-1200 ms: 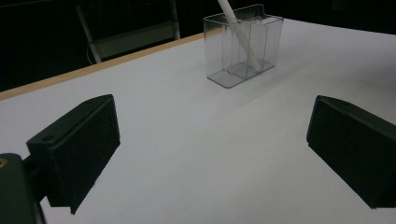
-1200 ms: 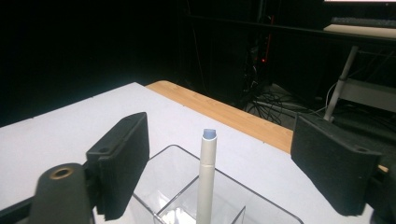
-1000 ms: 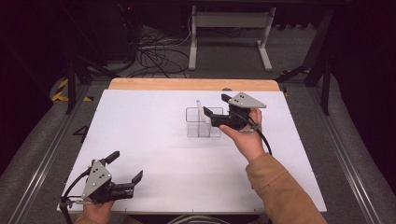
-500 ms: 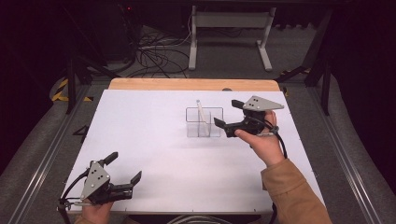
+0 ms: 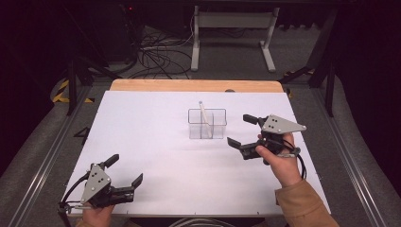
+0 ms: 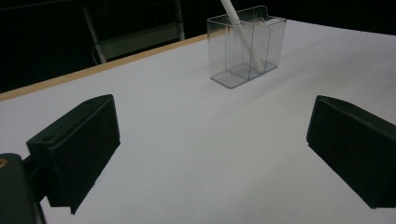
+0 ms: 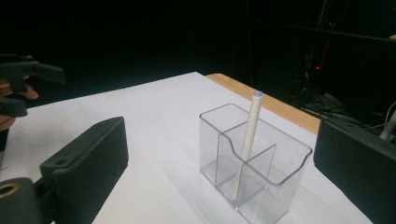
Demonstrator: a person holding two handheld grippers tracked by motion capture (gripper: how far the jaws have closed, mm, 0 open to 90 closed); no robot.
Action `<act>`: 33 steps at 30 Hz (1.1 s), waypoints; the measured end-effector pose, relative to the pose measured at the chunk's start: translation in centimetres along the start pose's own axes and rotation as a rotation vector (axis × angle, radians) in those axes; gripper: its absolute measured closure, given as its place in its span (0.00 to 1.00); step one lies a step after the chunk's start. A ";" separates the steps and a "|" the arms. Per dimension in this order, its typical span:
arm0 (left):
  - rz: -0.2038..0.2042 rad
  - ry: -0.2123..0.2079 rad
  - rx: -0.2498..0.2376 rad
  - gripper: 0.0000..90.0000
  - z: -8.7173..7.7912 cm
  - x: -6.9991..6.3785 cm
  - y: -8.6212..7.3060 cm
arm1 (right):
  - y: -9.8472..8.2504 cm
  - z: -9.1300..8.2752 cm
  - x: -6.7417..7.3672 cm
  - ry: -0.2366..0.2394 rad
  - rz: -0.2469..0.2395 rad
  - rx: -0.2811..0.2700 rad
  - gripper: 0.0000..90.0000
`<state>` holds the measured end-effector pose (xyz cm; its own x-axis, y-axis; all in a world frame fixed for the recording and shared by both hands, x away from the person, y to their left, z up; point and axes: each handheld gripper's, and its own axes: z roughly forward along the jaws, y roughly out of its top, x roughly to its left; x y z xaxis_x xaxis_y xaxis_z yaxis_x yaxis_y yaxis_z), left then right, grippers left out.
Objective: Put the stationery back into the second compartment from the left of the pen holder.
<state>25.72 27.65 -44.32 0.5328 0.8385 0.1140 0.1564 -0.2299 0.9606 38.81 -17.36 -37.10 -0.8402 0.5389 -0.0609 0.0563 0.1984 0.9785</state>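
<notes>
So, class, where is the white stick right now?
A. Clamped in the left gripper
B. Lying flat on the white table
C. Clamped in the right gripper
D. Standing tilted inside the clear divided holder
D: the white stick leans inside the clear divided holder, its top poking above the rim, while the right gripper and left gripper are both open and empty.

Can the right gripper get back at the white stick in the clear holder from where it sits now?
Probably yes: the right gripper is open just right of the clear holder, and the white stick rises above the rim with nothing between.
</notes>
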 end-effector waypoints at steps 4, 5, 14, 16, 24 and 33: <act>0.002 -0.004 0.001 0.04 0.0 0.0 0.0 | -1.1 -1.0 0.3 0.010 0.021 0.003 0.03; 0.002 -0.005 0.001 0.04 0.0 0.0 0.0 | -1.4 -1.2 0.3 0.009 0.025 0.000 0.02; 0.005 -0.008 0.003 0.04 0.0 -0.1 0.1 | -4.0 -3.1 1.0 0.000 0.010 0.027 0.06; 0.009 -0.016 0.001 0.04 -0.1 -0.2 0.1 | -4.6 -3.3 1.3 0.004 0.046 0.035 0.07; 0.012 -0.021 0.002 0.04 -0.1 -0.2 0.1 | -6.7 -3.7 1.8 -0.023 0.079 0.052 0.08; 0.014 -0.026 0.003 0.03 -0.1 -0.3 0.1 | -9.6 -4.1 2.6 -0.024 0.081 0.062 0.10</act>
<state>25.52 27.45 -44.24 0.5562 0.8223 0.1205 0.1511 -0.2426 0.9583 33.91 -21.23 -45.84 -0.8186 0.5742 0.0127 0.1578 0.2036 0.9663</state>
